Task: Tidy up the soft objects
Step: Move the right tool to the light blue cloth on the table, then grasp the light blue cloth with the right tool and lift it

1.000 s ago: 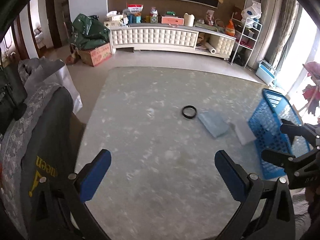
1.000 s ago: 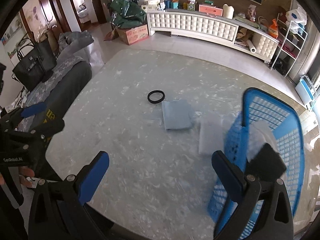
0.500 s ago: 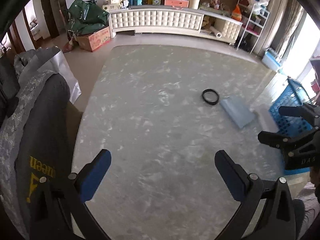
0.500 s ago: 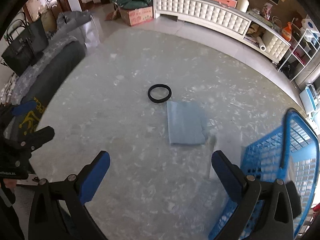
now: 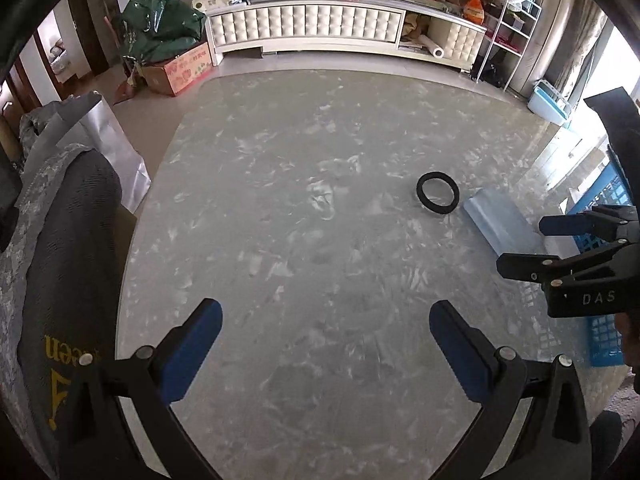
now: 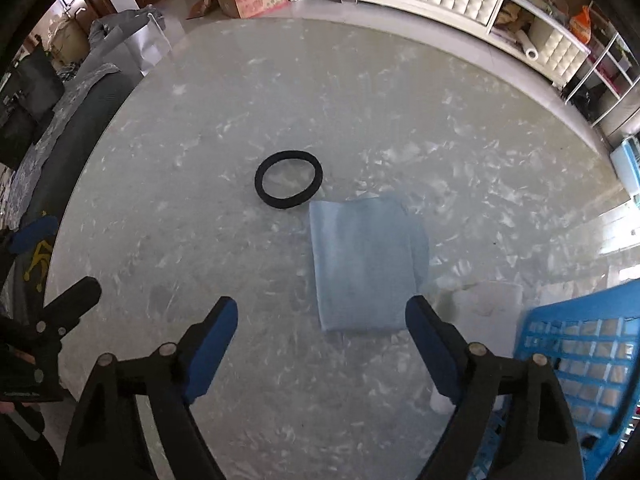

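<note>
Blue cloth beside black ring; "DAS" on right tool.

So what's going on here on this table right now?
A person holds a pair of tongs in each hand, tidying soft things. The right tongs hang open just short of a folded blue cloth lying beside a black ring. A blue basket waits at right. The left tongs are open and empty.
</note>
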`<state>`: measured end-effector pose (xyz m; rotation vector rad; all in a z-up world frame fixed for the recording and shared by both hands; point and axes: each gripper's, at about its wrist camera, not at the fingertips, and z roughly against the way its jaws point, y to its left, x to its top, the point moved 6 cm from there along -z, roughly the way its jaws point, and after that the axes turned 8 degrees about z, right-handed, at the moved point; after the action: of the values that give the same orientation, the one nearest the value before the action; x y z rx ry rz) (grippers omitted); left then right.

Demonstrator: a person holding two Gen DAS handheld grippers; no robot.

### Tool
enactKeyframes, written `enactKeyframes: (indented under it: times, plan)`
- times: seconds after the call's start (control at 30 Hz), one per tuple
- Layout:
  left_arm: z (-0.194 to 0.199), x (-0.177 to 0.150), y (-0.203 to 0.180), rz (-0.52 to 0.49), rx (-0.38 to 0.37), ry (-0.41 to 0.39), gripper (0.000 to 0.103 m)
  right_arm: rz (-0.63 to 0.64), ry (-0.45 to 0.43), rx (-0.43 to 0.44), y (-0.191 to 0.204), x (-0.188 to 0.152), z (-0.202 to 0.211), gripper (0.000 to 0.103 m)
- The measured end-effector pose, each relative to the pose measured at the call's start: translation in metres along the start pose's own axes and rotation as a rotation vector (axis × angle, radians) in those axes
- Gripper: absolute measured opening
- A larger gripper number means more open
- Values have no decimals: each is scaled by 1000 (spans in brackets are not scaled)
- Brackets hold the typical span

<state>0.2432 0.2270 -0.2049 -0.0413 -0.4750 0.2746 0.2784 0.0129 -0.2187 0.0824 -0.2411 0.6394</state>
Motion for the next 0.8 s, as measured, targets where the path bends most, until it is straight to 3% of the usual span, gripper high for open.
enactKeyframes:
  times: [0.1, 0.2, 0.27, 0.37, 0.57, 0.8]
  plan:
    - [-6, 3, -1, -4, 3, 6, 103, -14, 13, 20, -2, 2, -7, 80]
    - [-10, 4, -3, -4, 2, 13, 103, -35, 33, 43, -4, 2, -15, 68]
    - [-12, 4, -4, -3, 1, 24, 103, -49, 35, 54, -5, 1, -18, 53]
    - [-15, 2, -4, 13, -13, 41, 103, -51, 36, 60, -7, 1, -23, 46]
    - [-17, -4, -5, 17, -31, 58, 103, 25, 37, -66, -2, -3, -29, 23]
    - [-13, -7, -9, 33, -69, 61, 103, 68, 26, -102, 13, -4, -31, 6]
